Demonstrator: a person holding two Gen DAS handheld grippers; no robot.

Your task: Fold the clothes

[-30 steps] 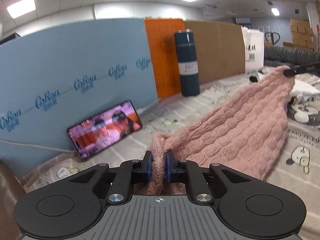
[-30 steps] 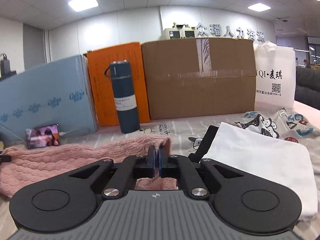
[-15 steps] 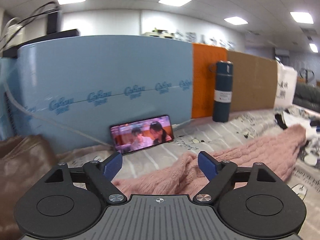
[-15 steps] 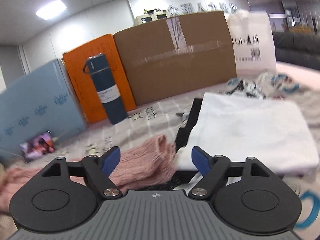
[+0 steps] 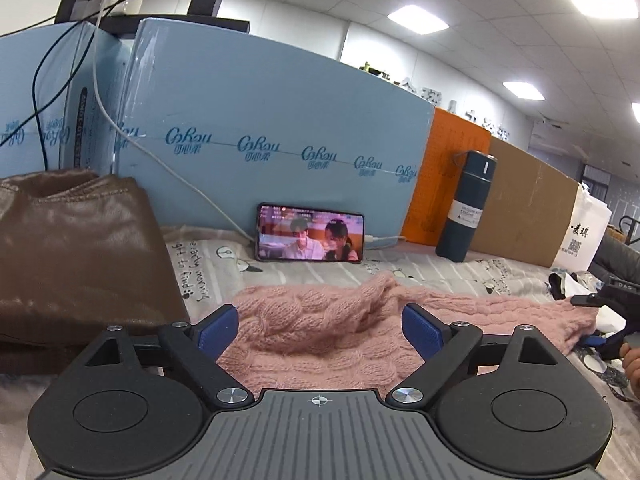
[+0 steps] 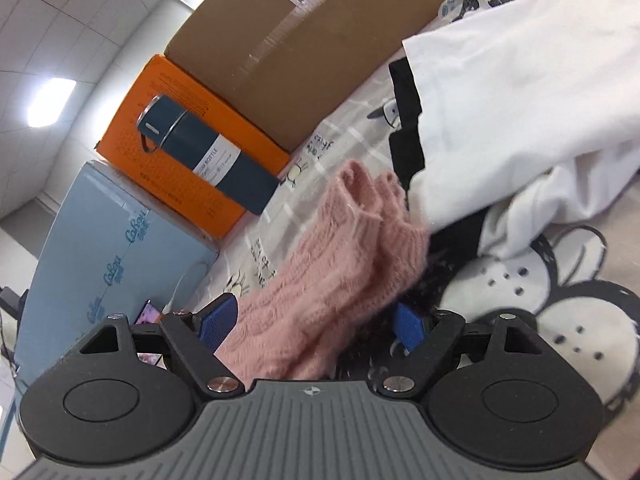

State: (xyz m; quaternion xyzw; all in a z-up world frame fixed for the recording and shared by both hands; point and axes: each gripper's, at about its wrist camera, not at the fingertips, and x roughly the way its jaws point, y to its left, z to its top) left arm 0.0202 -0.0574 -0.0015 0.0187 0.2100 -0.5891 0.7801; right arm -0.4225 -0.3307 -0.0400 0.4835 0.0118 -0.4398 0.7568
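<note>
The left claw (image 5: 318,328) is opening over the pink sweater (image 5: 360,320), gripping nothing; the right claw (image 6: 316,326) stands apart, sweater between its pads.

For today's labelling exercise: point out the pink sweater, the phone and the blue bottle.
Pink sweater (image 5: 320,320), left wrist view, on its knit middle.
Phone (image 5: 310,239), left wrist view, on its lit screen.
Blue bottle (image 5: 464,216), left wrist view, on its label.

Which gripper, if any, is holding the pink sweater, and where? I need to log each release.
Neither. The left gripper, jaws opening, and the right gripper both stand wide; the pink sweater lies on the bed between the pads, ungripped.
</note>
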